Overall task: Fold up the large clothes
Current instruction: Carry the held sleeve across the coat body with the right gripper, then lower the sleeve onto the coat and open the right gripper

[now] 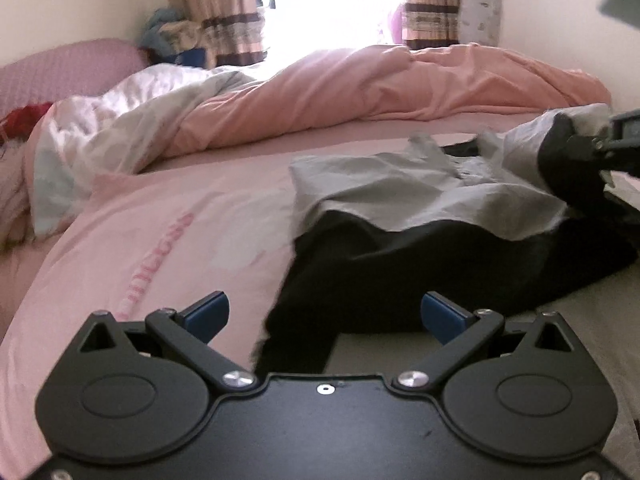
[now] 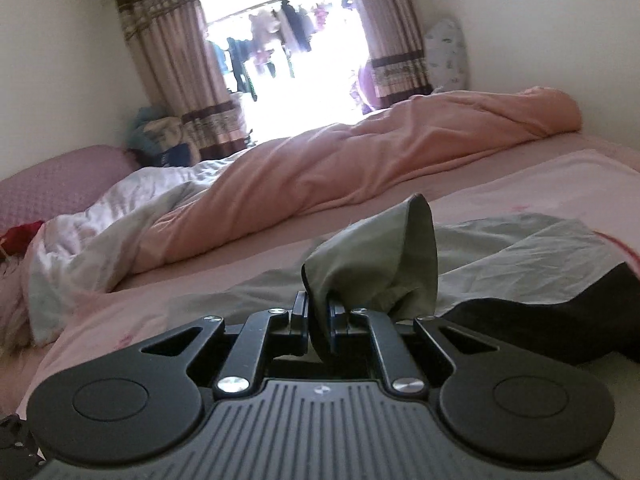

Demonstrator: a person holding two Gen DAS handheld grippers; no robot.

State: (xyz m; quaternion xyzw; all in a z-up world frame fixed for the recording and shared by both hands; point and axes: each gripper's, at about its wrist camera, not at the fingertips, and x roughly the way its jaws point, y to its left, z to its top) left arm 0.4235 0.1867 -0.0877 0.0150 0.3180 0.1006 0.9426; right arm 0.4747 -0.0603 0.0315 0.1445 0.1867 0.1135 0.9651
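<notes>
A large black garment with grey lining lies crumpled on the pink bed. My left gripper is open and empty, its blue pads just above the garment's near black edge. My right gripper is shut on a bunched fold of the grey lining and lifts it off the bed. In the left wrist view the right gripper shows at the far right, holding the grey cloth raised. The black part of the garment lies to the right in the right wrist view.
A rumpled peach duvet and a white-grey quilt lie across the far side of the bed. A mauve headboard stands at the left. Curtains and a bright window are behind. A pink sheet covers the bed.
</notes>
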